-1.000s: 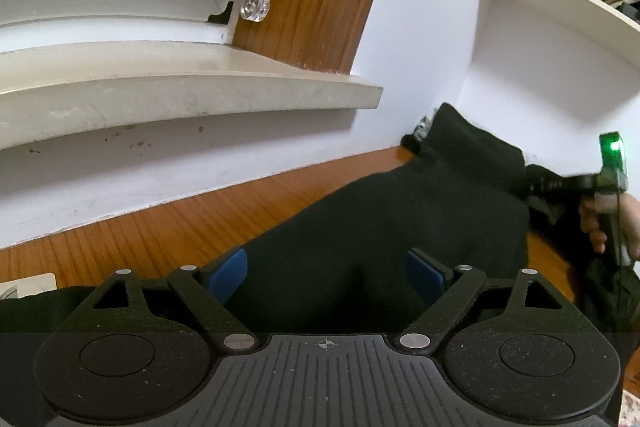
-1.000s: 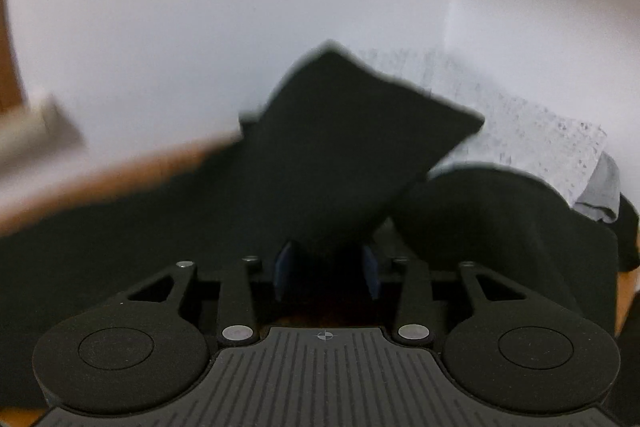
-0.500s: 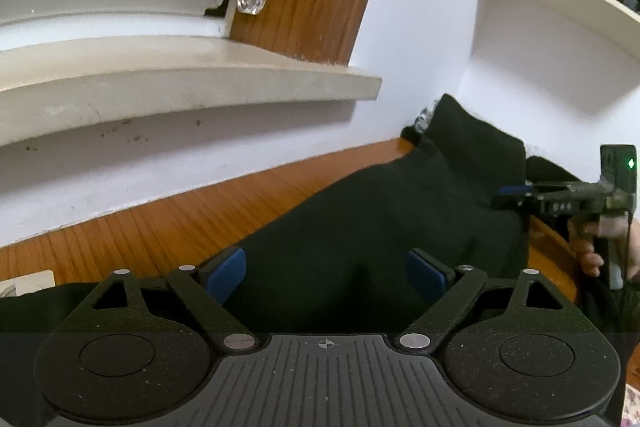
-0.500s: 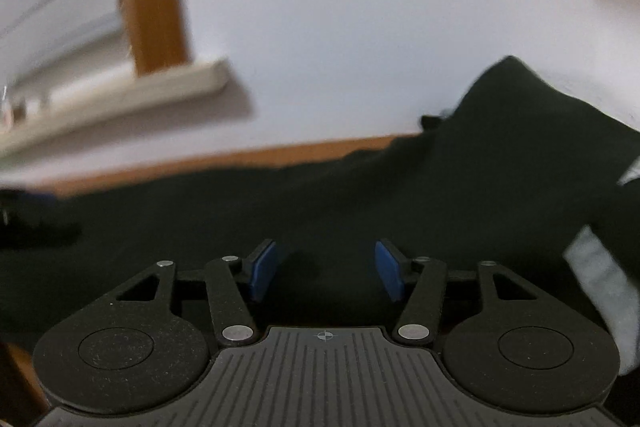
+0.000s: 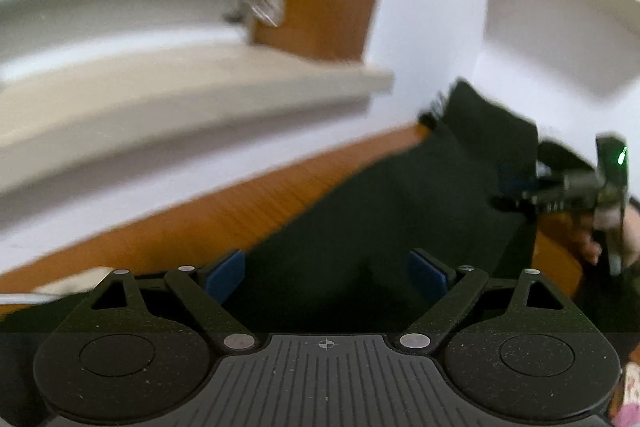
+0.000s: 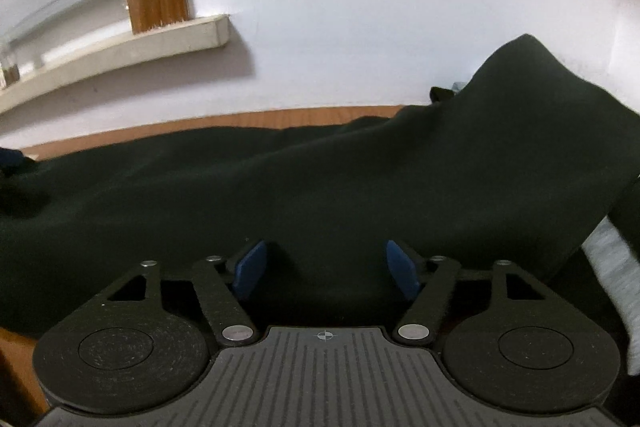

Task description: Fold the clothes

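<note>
Two views. L wrist: left gripper (image 5: 326,269) jaws wide, nothing clamped, black garment (image 5: 400,211) just ahead on wooden table (image 5: 224,219), long axis running toward right gripper (image 5: 516,193).

R wrist: right gripper (image 6: 326,269) jaws just been opening, pads off the cloth, garment (image 6: 320,179) directly ahead; grey cloth (image 6: 612,259) at right.

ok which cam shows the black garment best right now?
Right wrist: sharp, the black garment runs across the frame along the wooden table, far end draped upward. Left wrist is motion-blurred and shows the black garment foreshortened.
</note>
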`<action>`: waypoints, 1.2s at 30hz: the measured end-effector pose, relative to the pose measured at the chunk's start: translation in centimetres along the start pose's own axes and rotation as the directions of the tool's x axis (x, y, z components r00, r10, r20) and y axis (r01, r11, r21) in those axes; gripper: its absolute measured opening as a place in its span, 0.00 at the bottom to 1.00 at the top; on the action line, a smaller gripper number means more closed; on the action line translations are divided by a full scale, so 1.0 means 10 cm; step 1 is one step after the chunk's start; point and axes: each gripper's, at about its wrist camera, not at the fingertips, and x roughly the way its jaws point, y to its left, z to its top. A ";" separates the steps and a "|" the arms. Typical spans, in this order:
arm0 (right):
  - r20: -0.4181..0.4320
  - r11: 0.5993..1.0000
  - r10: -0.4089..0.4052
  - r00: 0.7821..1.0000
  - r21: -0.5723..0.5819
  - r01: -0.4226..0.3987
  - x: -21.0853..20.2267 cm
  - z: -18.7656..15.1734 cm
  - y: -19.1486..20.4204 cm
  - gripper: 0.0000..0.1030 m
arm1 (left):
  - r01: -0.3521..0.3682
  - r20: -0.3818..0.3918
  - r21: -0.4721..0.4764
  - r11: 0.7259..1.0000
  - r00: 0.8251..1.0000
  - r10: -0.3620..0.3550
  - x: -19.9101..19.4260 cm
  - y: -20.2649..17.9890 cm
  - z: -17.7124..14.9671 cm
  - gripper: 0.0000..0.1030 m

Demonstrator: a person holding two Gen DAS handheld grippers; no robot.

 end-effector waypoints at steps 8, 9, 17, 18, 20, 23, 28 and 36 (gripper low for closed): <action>-0.008 1.000 -0.002 1.000 -0.021 0.002 -0.01 0.01 0.05 0.72 | -0.262 0.021 -0.065 0.963 0.964 0.264 -1.16 0.78 -0.30 0.88; -0.008 1.000 -0.001 1.000 -0.020 0.001 -0.01 0.01 0.05 0.72 | -0.287 0.015 -0.077 0.955 0.957 0.289 -1.29 0.88 -0.36 0.88; -0.011 1.000 -0.004 1.000 -0.024 0.004 0.00 0.01 0.07 0.72 | -0.417 -0.008 -0.145 0.897 0.907 0.421 -2.02 1.42 -0.86 0.78; -0.011 1.000 -0.004 1.000 -0.024 0.004 0.00 0.01 0.07 0.73 | -0.425 -0.008 -0.150 0.893 0.903 0.429 -2.08 1.47 -0.90 0.78; -0.011 1.000 -0.005 1.000 -0.025 0.005 0.00 0.00 0.07 0.73 | -0.437 -0.008 -0.165 0.884 0.897 0.441 -2.18 1.57 -0.99 0.81; -0.012 1.000 -0.010 1.000 -0.028 0.009 -0.01 0.00 0.08 0.73 | -0.441 -0.009 -0.203 0.874 0.893 0.449 -2.26 1.69 -1.10 0.86; -0.012 1.000 -0.010 1.000 -0.029 0.010 0.00 -0.01 0.08 0.73 | -0.420 -0.028 -0.252 0.872 0.904 0.427 -2.19 1.82 -1.25 0.87; -0.012 1.000 -0.008 1.000 -0.028 0.007 0.00 -0.01 0.07 0.73 | -0.405 0.009 -0.234 0.884 0.908 0.419 -2.14 1.76 -1.27 0.36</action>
